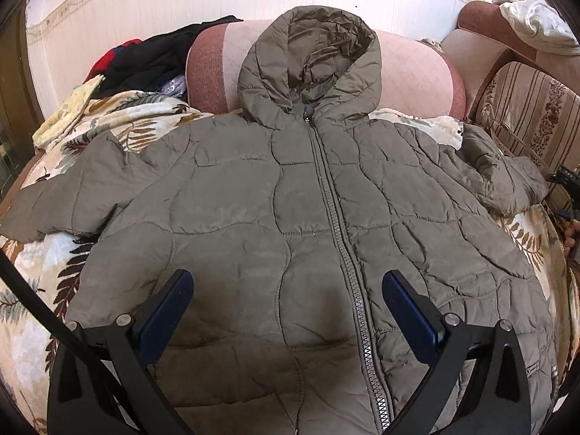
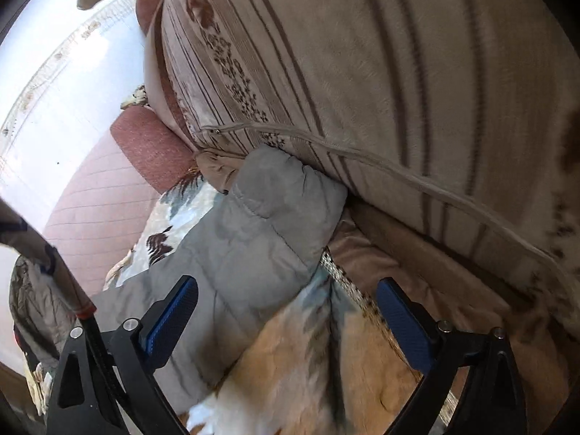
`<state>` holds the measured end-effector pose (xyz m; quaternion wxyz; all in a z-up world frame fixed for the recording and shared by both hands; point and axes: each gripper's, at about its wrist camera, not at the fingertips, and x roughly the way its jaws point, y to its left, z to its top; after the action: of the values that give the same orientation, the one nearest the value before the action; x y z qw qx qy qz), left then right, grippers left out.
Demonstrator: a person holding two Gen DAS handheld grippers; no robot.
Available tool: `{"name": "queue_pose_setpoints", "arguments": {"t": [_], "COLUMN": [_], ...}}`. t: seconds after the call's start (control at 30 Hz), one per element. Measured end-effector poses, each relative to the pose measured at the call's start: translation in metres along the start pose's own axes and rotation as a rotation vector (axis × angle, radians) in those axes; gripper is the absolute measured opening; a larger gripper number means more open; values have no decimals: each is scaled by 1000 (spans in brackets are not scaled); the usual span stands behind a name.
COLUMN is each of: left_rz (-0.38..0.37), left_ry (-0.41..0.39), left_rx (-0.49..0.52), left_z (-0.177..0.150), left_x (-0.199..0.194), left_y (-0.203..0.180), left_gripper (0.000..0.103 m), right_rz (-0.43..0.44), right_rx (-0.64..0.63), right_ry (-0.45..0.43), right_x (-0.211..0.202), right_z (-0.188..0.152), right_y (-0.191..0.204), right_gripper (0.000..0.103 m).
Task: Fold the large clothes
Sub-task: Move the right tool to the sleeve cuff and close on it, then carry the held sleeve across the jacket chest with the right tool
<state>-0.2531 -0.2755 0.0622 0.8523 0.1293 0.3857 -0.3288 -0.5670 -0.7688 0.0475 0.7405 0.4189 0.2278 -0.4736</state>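
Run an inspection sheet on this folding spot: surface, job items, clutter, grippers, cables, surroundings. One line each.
Surface: leaf-print blanket spread over a sofa seat.
Job's things: grey-green hooded puffer jacket lying flat, front up, zipped, hood against the pink backrest; sleeve end tucked against the striped cushion.
Clutter: pile of black and red clothes at the back left; white cloth on the armrest.
Grippers: left gripper open above the jacket's lower front; right gripper open near the sleeve.
Cables: black cable crossing the left view's lower left.
Surroundings: pale wall with a patterned border.
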Motion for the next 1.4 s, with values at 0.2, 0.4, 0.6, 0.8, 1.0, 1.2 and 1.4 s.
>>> {"name": "queue_pose_setpoints", "arguments": {"t": [0.2, 0.4, 0.6, 0.8, 1.0, 1.2, 1.4], "left_rz": [-7, -6, 13, 30, 40, 61, 66], "left_ry": [6, 18, 31, 10, -19, -56, -69], "left_rx": [1, 4, 0, 13, 32, 53, 47], "left_z": [-1, -2, -3, -3, -2, -2, 1], "left_x": [4, 10, 16, 11, 0, -11, -17], "left_y": [0, -2, -1, -3, -4, -4, 2], "left_gripper": [103, 103, 103, 103, 103, 103, 103], "right_rz": [-5, -18, -53, -25, 69, 156, 242], "right_rx": [41, 36, -77, -124, -149, -198, -229], "right_ry": [5, 24, -28, -117, -174, -202, -208], "right_x": [24, 46, 50, 12, -42, -88, -121], "right_z": [13, 17, 15, 20, 19, 12, -6], "right_y": [-8, -18, -6, 17, 49, 93, 129], "right_gripper": [98, 81, 35, 18, 17, 17, 17]}}
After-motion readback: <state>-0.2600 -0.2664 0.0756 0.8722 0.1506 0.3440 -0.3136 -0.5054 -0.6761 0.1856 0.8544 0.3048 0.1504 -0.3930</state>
